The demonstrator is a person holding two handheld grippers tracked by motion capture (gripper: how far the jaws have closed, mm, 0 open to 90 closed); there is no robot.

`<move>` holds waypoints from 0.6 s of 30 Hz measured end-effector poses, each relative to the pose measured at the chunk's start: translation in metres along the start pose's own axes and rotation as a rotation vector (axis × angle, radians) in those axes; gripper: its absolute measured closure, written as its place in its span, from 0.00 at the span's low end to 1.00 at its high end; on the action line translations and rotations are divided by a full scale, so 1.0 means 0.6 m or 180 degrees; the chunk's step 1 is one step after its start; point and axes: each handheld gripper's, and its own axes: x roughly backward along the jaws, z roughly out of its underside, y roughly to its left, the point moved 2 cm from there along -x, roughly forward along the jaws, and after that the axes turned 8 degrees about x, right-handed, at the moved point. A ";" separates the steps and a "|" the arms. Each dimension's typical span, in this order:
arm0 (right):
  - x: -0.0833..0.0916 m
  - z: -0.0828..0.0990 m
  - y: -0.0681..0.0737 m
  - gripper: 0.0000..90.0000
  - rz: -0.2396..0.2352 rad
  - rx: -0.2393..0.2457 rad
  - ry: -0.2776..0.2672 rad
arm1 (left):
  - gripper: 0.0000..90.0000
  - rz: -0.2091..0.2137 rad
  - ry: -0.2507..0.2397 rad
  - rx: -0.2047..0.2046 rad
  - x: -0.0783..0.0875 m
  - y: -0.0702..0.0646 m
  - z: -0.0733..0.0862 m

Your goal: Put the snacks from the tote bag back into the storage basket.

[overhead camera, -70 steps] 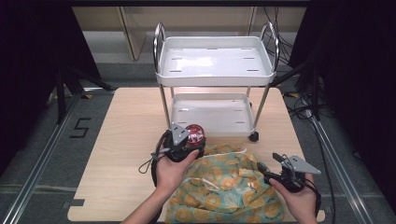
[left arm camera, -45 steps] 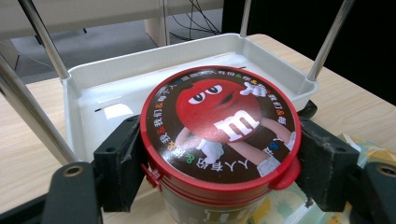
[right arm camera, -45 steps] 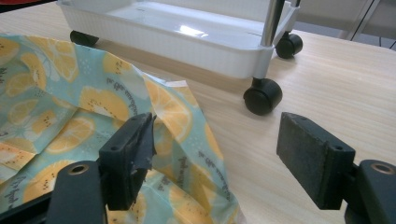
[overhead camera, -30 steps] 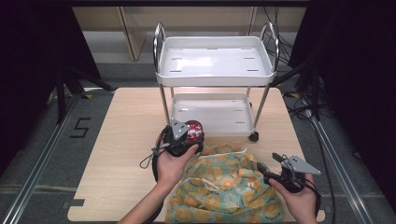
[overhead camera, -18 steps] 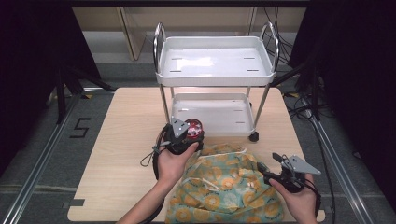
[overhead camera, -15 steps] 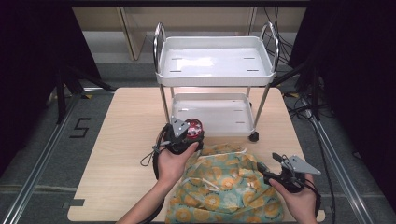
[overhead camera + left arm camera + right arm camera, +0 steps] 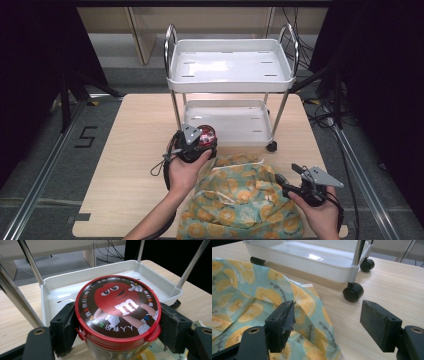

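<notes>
My left gripper (image 7: 200, 142) (image 7: 117, 325) is shut on a round candy jar (image 7: 206, 136) (image 7: 117, 312) with a red lid bearing a red cartoon face. The jar sits upright between both pads, just in front of the cart's lower tray (image 7: 230, 122) (image 7: 150, 275). A teal cloth bag (image 7: 240, 200) (image 7: 249, 302) printed with orange slices lies on the table's near edge. My right gripper (image 7: 289, 179) (image 7: 327, 322) stands open at the bag's right side. Its left pad rests against the cloth and its right pad hangs over bare wood.
A white two-tier wheeled cart (image 7: 230, 65) stands at the middle back of the wooden table (image 7: 135, 150). A black caster (image 7: 353, 292) sits close ahead of my right gripper. Bare wood spreads left of my left hand. Cables (image 7: 320, 107) lie on the floor at right.
</notes>
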 end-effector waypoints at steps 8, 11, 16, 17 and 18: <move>0.001 0.000 0.003 0.32 -0.0002 -0.0064 0.0021 | 0.28 -0.0039 -0.0008 -0.0061 -0.004 0.004 -0.003; 0.002 0.000 0.005 0.32 -0.0019 -0.0111 0.0019 | 0.28 -0.0032 -0.0003 -0.0017 -0.007 0.004 -0.002; 0.001 -0.001 0.005 0.32 -0.0006 -0.0118 0.0009 | 0.28 -0.0019 -0.0003 -0.0005 -0.009 0.004 -0.003; 0.001 -0.001 0.004 0.32 -0.0003 -0.0091 0.0004 | 0.28 -0.0019 -0.0004 -0.0007 -0.010 0.005 -0.004; 0.001 -0.001 0.005 0.32 -0.0006 -0.0120 0.0010 | 0.28 -0.0028 -0.0015 -0.0007 -0.011 0.005 -0.004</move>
